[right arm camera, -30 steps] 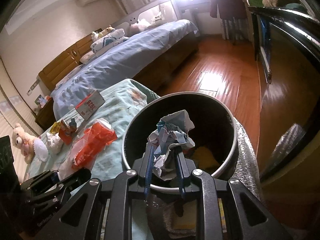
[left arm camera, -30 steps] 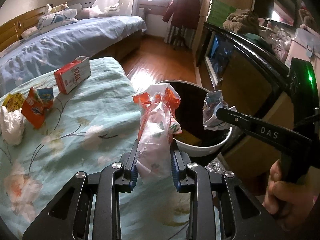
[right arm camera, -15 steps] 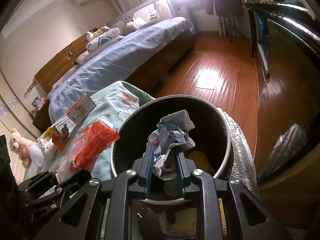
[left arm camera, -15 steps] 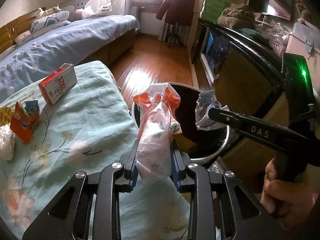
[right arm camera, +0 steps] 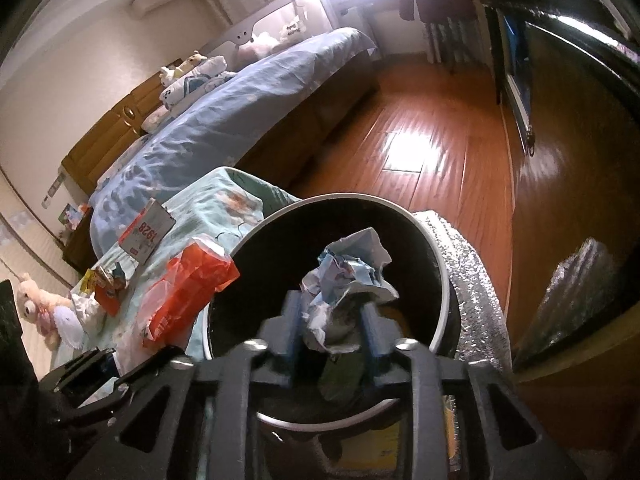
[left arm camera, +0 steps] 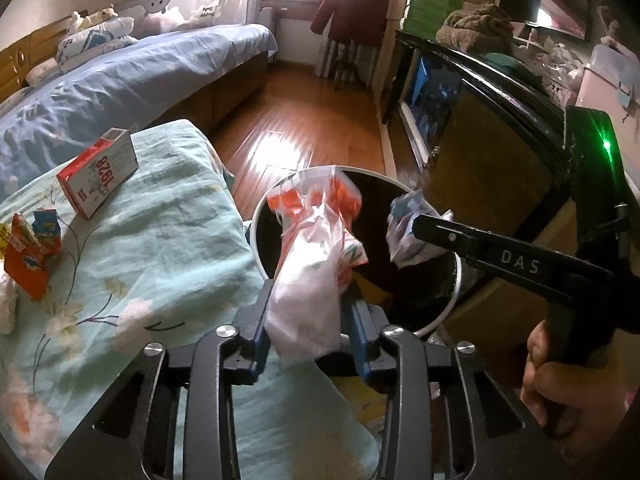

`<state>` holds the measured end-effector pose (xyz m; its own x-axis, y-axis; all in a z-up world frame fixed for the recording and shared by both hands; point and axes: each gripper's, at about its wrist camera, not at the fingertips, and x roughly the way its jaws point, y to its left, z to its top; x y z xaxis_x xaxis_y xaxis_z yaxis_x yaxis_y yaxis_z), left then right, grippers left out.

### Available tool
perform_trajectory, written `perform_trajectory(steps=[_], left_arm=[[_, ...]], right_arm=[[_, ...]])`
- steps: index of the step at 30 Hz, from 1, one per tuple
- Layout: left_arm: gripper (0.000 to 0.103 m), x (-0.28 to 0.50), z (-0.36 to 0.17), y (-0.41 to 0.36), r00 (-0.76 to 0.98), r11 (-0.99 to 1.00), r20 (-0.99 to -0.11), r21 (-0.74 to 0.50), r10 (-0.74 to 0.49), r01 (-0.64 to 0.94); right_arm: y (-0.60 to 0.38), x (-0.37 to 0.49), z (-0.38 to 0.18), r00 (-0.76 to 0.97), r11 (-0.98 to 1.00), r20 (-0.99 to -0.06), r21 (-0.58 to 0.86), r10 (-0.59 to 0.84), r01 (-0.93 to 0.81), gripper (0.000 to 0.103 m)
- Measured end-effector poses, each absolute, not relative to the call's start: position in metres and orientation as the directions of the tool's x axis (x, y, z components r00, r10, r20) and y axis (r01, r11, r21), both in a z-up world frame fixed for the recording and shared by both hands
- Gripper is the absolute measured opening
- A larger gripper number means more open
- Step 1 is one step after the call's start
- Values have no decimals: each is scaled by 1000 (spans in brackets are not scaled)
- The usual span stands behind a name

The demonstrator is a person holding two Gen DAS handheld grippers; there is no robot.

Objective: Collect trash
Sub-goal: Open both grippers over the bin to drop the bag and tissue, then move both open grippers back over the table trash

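Your big bed with the blue quilt (left arm camera: 120, 76) runs along the far side of the room. Nearer to you lies the pale green floral bedspread (left arm camera: 160, 240), and it carries the leftover rubbish. Just beside its edge, on the wooden floor, stands the round black trash bin with a white rim (right arm camera: 436, 252), and both your claws hang over its mouth.

On the bedspread, well apart from the bin, you have a red and white carton printed "1928" (left arm camera: 98, 172). Further left lie a small orange snack packet (left arm camera: 28, 268) and a crumpled white tissue (left arm camera: 7, 308) at the frame's edge.

Your left claw (left arm camera: 308, 320) is opening. The clear and orange plastic bag (left arm camera: 312, 264) sits between its blue pads (left arm camera: 260, 328); it looks to touch both, and its top reaches out over the bin's near rim. How firm the hold is, you cannot tell.

Your right claw (right arm camera: 332, 332) is opening too. The crumpled ball of blue and white paper (right arm camera: 348, 276) sits between its jaws, directly above the bin's dark inside, and a gap shows between the paper and the left pad. Your right hand (left arm camera: 560, 376) grips that claw's handle low at the right.
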<state>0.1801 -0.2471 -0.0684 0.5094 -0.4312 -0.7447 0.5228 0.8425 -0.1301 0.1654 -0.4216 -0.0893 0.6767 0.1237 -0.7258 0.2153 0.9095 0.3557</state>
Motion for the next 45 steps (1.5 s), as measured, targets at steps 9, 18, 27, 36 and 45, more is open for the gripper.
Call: perform_trajectory(steps=[9,18,27,36,45], left_arm=[[59,173,-66,-230,531,861,-734,-143,-423,488],[62,156,-66,-176,571,901,-722,-172,-391,399],[63,145,-66,-108,627,944,-710,-182,-320,276],[70,138,-66,-42,672,969,-700,-203,-243,139],[78,133,-73,12,683,976,-709,-218,-174,21]], right_arm=[[-420,157,-82,700,897,-701,389,139,211,71],[-378,151,-74,701,914,-689,382,184,136,81],[-318,154,-68,689,932,-682,363,247,26,81],[-267,158,-71,658,927,-685,370,312,-54,89],[-221,164,-76,624,918,-690,375,367,-125,96]])
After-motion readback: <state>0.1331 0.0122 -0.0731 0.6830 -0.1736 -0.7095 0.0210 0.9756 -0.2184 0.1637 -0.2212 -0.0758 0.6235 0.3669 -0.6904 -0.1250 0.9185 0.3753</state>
